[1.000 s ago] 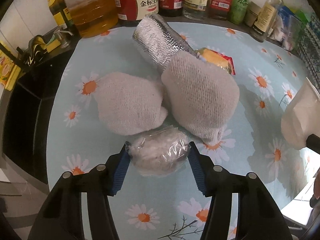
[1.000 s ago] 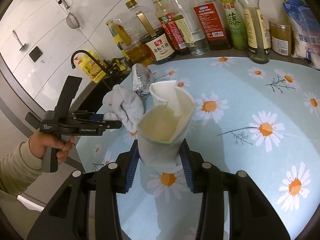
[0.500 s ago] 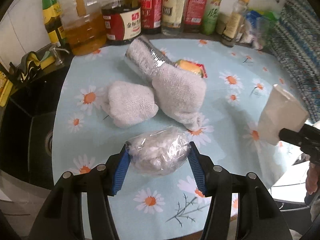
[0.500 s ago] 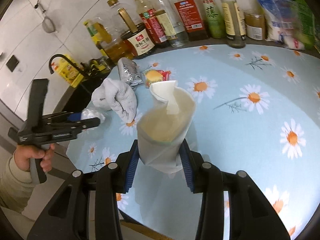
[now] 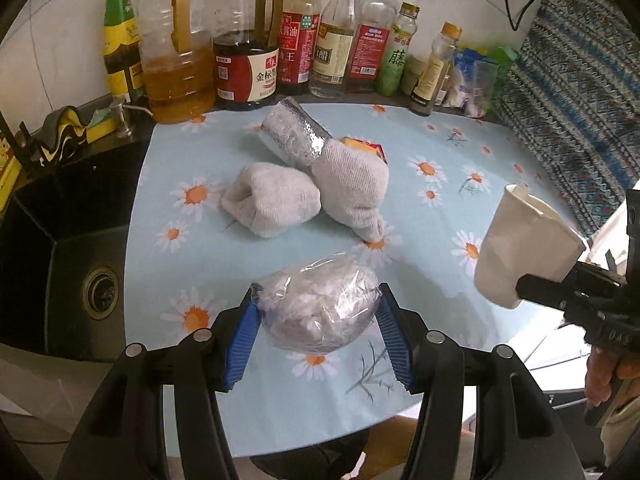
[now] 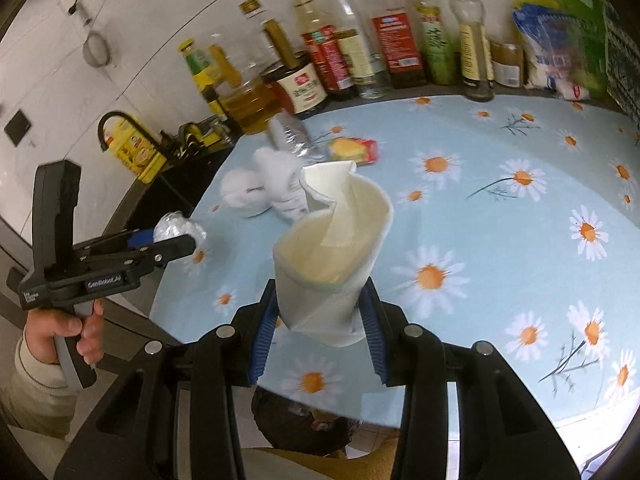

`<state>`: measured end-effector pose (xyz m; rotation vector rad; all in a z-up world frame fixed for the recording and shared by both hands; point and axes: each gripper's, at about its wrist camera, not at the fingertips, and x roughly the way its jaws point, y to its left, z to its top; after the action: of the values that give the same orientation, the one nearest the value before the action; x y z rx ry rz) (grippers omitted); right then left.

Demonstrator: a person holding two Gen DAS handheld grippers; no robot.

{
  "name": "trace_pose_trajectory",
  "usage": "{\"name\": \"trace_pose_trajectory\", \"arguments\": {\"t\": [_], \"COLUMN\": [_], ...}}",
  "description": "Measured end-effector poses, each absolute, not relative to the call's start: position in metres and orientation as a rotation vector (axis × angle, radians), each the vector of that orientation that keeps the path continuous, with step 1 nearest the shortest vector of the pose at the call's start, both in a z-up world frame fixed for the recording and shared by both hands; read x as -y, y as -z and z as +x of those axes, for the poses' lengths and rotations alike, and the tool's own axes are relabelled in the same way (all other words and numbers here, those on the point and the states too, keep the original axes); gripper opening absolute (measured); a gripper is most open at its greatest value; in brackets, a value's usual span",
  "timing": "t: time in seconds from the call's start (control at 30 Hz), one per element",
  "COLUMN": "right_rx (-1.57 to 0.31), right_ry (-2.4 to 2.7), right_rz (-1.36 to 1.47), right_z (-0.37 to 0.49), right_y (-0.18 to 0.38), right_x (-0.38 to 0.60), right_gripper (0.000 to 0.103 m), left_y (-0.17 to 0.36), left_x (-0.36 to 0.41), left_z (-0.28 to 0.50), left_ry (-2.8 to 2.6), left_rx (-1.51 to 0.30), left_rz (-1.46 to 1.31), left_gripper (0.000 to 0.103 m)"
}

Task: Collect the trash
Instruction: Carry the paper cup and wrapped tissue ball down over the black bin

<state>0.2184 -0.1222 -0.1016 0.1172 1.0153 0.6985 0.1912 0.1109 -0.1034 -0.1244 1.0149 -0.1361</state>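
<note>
My left gripper (image 5: 316, 338) is shut on a clear plastic bag stuffed with white wadding (image 5: 318, 306), held above the near edge of the daisy-print table (image 5: 440, 148). My right gripper (image 6: 320, 336) is shut on a crumpled white paper cup (image 6: 332, 256), also lifted off the table; the same cup (image 5: 524, 246) shows at the right of the left wrist view. On the table lie two grey socks (image 5: 272, 200) (image 5: 352, 184), a foil-wrapped roll (image 5: 294, 136) and a yellow-red snack wrapper (image 5: 366, 146). A dark bin (image 6: 300, 424) shows below the table edge.
A row of oil, sauce and vinegar bottles (image 5: 248, 68) lines the back of the table. A black sink (image 5: 72, 248) lies to the left with sponges on its rim. A patterned blue cloth (image 5: 572, 112) hangs at the right. A hand (image 6: 60, 332) grips the left tool.
Both grippers have risen and drawn back toward the near table edge with their loads. The socks and foil roll now look smaller and farther. Neither grip has altered.
</note>
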Motion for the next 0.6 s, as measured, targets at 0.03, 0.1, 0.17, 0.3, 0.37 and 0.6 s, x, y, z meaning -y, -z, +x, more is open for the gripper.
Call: {"name": "trace_pose_trajectory", "arguments": {"t": [0.03, 0.1, 0.17, 0.3, 0.37, 0.6], "right_rx": [-1.01, -1.012, -1.015, -1.018, -1.018, -1.063], "right_ry": [-0.698, -0.698, -0.697, -0.697, -0.698, -0.691], "right_rz": [0.113, 0.115, 0.116, 0.111, 0.117, 0.144], "right_z": [0.213, 0.204, 0.194, 0.173, 0.162, 0.129], "right_y": [0.101, 0.099, 0.098, 0.097, 0.097, 0.111], "right_x": [0.119, 0.112, 0.104, 0.089, 0.084, 0.067], "right_gripper": [0.042, 0.042, 0.042, 0.042, 0.042, 0.042], "left_y": [0.103, 0.103, 0.105, 0.11, 0.112, 0.125], "left_x": [-0.113, -0.115, -0.118, -0.125, -0.127, -0.134], "left_z": [0.189, 0.18, 0.173, 0.158, 0.149, 0.119], "left_ry": [0.143, 0.158, 0.169, 0.19, 0.201, 0.24], "left_rx": [-1.016, -1.015, -1.019, -1.034, -1.041, -1.07], "left_rz": [-0.127, -0.115, -0.115, -0.118, -0.114, -0.093], "left_gripper": [0.055, 0.055, 0.055, 0.055, 0.055, 0.055]}}
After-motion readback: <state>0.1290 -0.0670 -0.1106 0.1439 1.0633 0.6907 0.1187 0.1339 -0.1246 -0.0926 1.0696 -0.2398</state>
